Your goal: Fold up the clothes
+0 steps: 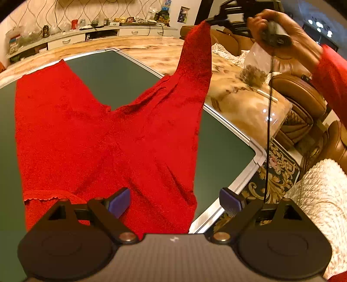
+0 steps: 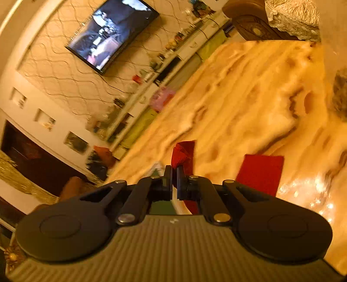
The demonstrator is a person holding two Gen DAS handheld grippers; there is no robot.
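Red trousers (image 1: pixel 91 134) lie on a dark green board (image 1: pixel 112 76), waistband nearest the left wrist camera. Their left leg rests flat and reaches the board's far edge. Their right leg (image 1: pixel 193 65) is pulled up off the board toward the upper right. A hand (image 1: pixel 279 28) holds my right gripper (image 1: pixel 210 21), which is shut on that leg's cuff. In the blurred right wrist view, red cloth (image 2: pixel 182 151) bunches at the closed tips of the right gripper (image 2: pixel 174 173). My left gripper (image 1: pixel 175 201) hovers open over the waist area, nothing between its purple pads (image 1: pixel 119 201).
The board's silver frame (image 1: pixel 249 141) lies on a marble-patterned table (image 1: pixel 243 104). On the table sits a clear bag (image 1: pixel 253 71) with dark contents. Brown leather seats (image 1: pixel 299 102) and a white lace cover (image 1: pixel 321 195) stand to the right. A black cable (image 1: pixel 268 130) hangs down.
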